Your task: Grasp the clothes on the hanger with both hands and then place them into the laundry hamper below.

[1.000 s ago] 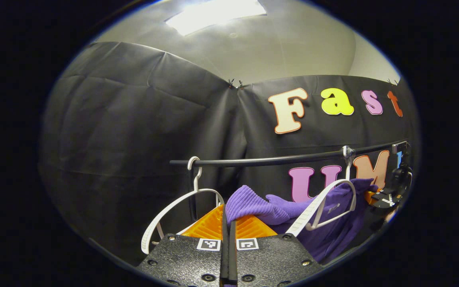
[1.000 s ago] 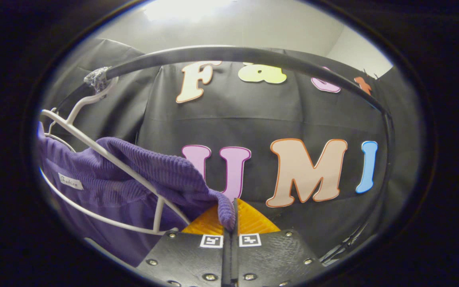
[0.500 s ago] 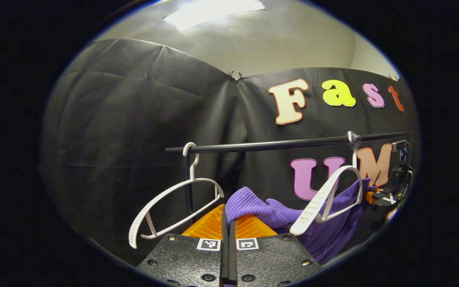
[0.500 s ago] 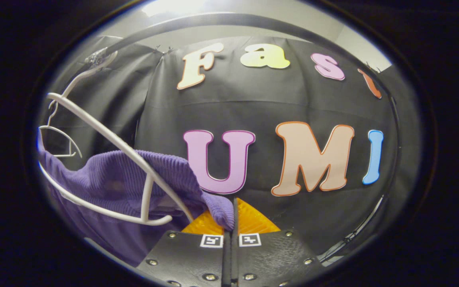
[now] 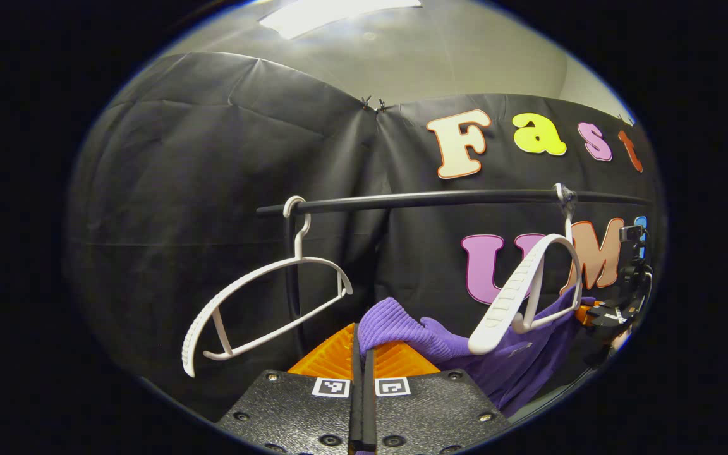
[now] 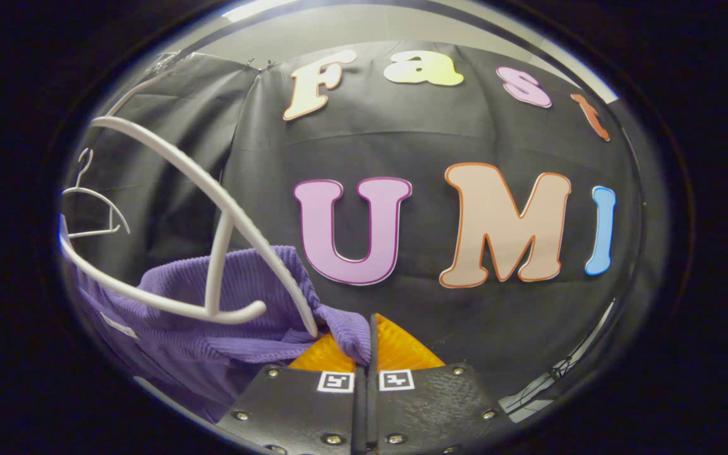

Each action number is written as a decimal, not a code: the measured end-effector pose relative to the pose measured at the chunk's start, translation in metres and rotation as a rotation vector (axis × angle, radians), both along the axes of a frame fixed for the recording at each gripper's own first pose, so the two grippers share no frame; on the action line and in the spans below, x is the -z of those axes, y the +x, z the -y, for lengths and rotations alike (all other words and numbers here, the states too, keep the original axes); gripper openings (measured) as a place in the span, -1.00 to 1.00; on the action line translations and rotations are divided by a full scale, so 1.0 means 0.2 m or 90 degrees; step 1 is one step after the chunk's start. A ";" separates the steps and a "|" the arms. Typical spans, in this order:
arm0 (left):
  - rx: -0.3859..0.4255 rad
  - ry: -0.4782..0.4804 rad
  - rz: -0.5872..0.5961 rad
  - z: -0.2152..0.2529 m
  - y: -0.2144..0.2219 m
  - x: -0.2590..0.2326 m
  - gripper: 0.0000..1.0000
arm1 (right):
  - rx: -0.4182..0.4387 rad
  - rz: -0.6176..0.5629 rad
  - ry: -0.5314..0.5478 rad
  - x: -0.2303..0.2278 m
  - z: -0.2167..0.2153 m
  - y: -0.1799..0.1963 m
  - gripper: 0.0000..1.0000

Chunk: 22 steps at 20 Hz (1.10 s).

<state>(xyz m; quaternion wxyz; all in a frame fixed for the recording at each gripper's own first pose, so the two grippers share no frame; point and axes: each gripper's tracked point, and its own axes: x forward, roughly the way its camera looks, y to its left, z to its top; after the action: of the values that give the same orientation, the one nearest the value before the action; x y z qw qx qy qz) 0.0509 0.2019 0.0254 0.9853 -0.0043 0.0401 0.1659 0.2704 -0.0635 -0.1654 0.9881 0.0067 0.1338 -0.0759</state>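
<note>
A purple ribbed garment (image 5: 402, 325) sags between my two grippers, below a white hanger (image 5: 522, 291) hooked on the black rail (image 5: 433, 199). My left gripper (image 5: 363, 344) is shut on one end of the cloth, which bunches over its orange fingers. At the far right edge of the left gripper view, the right gripper (image 5: 601, 313) holds the other end. In the right gripper view, my right gripper (image 6: 369, 341) is shut on a fold of the garment (image 6: 244, 291). The hanger (image 6: 212, 208) arches bare over the cloth there, its arm tip touching it.
A second, bare white hanger (image 5: 263, 303) dangles tilted from the rail's left end, also small at the left (image 6: 92, 202) in the right gripper view. The rail's upright post (image 5: 289, 278) stands behind it. Black booth cloth is close behind everything.
Both grippers have come down with the garment. The cloth has slipped lower off the hanger's arms, and the rail and hangers sit higher in both views.
</note>
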 end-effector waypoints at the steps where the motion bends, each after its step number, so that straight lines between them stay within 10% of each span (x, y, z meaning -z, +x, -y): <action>1: 0.002 0.001 -0.003 0.01 0.01 0.01 -1.00 | 0.000 -0.008 0.003 0.03 0.00 0.00 -0.99; 22: 0.072 -0.030 -0.124 0.26 -0.03 0.57 -0.99 | -0.076 -0.119 0.029 0.40 -0.27 -0.30 -0.99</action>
<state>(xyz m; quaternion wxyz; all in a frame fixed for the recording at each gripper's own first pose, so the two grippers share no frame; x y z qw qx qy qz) 0.0451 0.1492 -0.0878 0.9841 -0.0091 0.1399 0.1088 0.2106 -0.0093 -0.2445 0.9736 0.0140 0.2275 -0.0141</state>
